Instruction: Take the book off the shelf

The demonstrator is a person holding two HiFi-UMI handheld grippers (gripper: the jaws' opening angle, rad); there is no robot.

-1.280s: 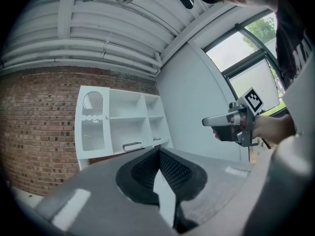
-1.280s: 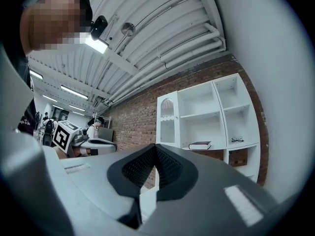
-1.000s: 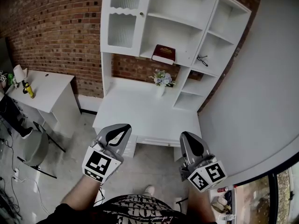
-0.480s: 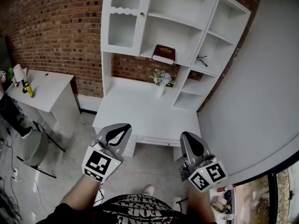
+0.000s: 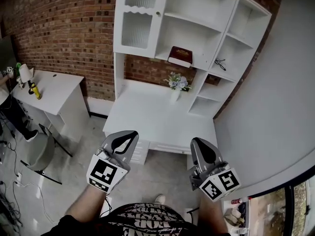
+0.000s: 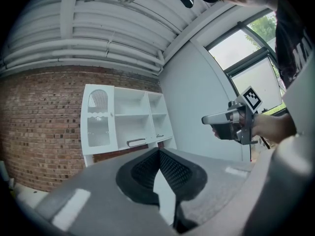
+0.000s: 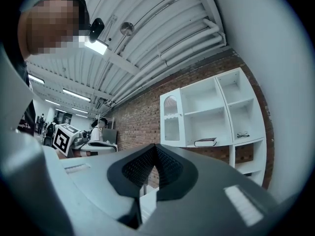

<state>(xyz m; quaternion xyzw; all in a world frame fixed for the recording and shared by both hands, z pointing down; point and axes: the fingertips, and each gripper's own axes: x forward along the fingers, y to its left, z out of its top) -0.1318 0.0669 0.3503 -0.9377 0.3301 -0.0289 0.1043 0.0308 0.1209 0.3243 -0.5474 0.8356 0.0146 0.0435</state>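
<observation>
Two grey grippers, the left gripper (image 5: pixel 128 134) and the right gripper (image 5: pixel 199 143), are held with tips closed and nothing gripped, well apart from the white shelf unit (image 5: pixel 222 18). A dark red book (image 5: pixel 180 56) is laid flat on its middle shelf, above a flower vase (image 5: pixel 176 86).

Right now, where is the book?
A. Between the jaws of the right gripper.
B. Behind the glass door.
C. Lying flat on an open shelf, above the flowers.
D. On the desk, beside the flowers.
C: the book lies flat on the open shelf, higher than the flowers, while the right gripper is far from it with its jaws together on nothing.
</observation>
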